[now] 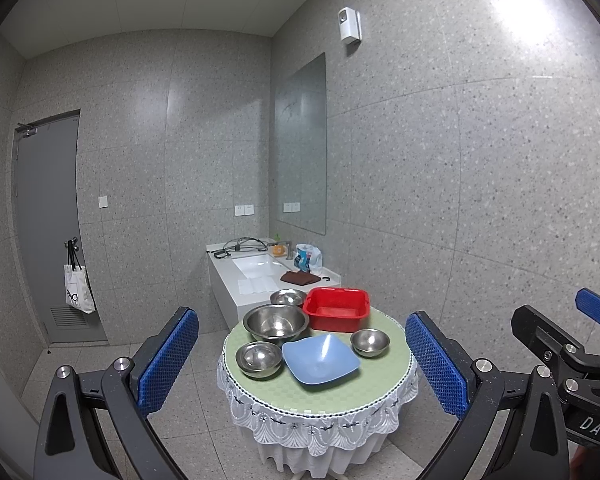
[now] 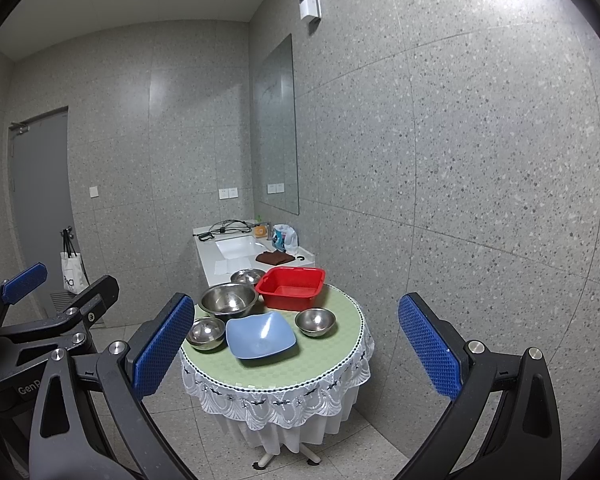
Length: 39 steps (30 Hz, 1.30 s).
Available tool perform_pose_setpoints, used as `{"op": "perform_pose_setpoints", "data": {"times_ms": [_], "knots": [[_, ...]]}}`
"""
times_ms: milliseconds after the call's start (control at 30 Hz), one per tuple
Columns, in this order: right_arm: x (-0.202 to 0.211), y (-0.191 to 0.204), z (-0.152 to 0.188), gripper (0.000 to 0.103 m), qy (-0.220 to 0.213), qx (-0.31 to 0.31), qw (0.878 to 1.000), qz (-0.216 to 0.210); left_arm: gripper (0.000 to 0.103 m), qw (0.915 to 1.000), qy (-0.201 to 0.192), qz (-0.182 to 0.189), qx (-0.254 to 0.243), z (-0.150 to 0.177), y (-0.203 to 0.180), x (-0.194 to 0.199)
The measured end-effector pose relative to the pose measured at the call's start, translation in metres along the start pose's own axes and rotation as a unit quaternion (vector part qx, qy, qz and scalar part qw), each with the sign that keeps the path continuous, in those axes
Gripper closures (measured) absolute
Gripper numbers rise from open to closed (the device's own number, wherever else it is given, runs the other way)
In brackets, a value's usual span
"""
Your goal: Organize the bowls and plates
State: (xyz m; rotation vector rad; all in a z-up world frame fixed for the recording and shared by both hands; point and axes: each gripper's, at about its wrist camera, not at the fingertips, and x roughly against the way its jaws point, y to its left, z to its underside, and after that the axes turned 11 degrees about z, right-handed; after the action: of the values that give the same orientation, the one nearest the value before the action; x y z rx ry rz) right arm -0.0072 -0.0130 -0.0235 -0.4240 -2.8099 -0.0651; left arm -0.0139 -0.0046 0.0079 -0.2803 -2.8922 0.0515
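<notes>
A small round table (image 1: 384,376) (image 2: 340,352) with a green cloth carries a blue square plate (image 1: 320,358) (image 2: 260,335) at the front and a red plastic tub (image 1: 336,309) (image 2: 291,287) at the back. Several steel bowls stand around them: a large one (image 1: 276,322) (image 2: 228,300), a small one front left (image 1: 259,359) (image 2: 206,333), one on the right (image 1: 370,342) (image 2: 315,322), one behind (image 1: 288,297) (image 2: 247,276). My left gripper (image 1: 302,364) and right gripper (image 2: 296,344) are both open and empty, held well back from the table.
Behind the table stands a white sink counter (image 1: 224,276) (image 2: 208,256) with cables, a brown cloth (image 1: 298,278) and a bag. A grey door (image 1: 48,220) with a hanging tote bag (image 1: 78,290) is at left. Speckled walls close in on the right; tiled floor surrounds the table.
</notes>
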Motion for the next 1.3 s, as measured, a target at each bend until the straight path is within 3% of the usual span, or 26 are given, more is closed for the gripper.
{"op": "perform_pose_setpoints", "data": {"times_ms": [1300], "knots": [[-0.0090,0.0038,-0.0023,0.000,0.000,0.000,1.000,-0.005,0.001,1.0000,-0.001,-0.005,0.002,-0.0008,0.0055,-0.0079]]}}
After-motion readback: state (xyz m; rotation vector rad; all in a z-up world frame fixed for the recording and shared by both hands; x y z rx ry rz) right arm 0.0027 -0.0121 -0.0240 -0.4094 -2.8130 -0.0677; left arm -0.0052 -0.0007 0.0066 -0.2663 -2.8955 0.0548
